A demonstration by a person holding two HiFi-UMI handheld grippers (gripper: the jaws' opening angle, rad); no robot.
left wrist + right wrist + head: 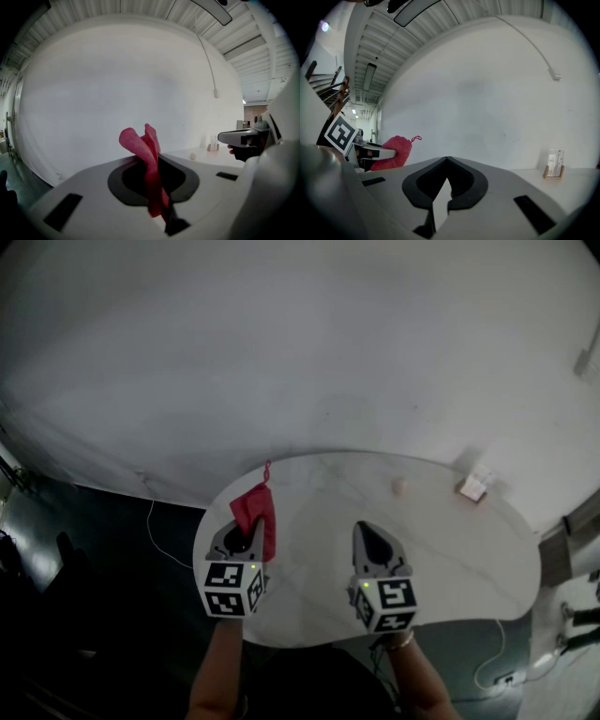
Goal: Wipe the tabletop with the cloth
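The cloth [255, 507] is soft red fabric, kinda fleecy, matt and floppy at the folds. The tabletop [450, 549] looks like smooth white stone or laminate, with faint grey veins and a low sheen. The left hand-held gripper [152, 161] and right hand-held gripper [446, 161] are both matt pale-grey plastic with a black lining. The wall [281, 352] is flat matt white.

The cloth [255, 510] is plain deep red, more pinkish in the left gripper view. The tabletop [450, 559] is white with faint grey veins, the wall [281, 352] is plain pale grey and the floor [112, 549] is dark. The left gripper [246, 524] and the right gripper [362, 529] are light grey with black inner parts, and their cubes carry black-and-white square markers.
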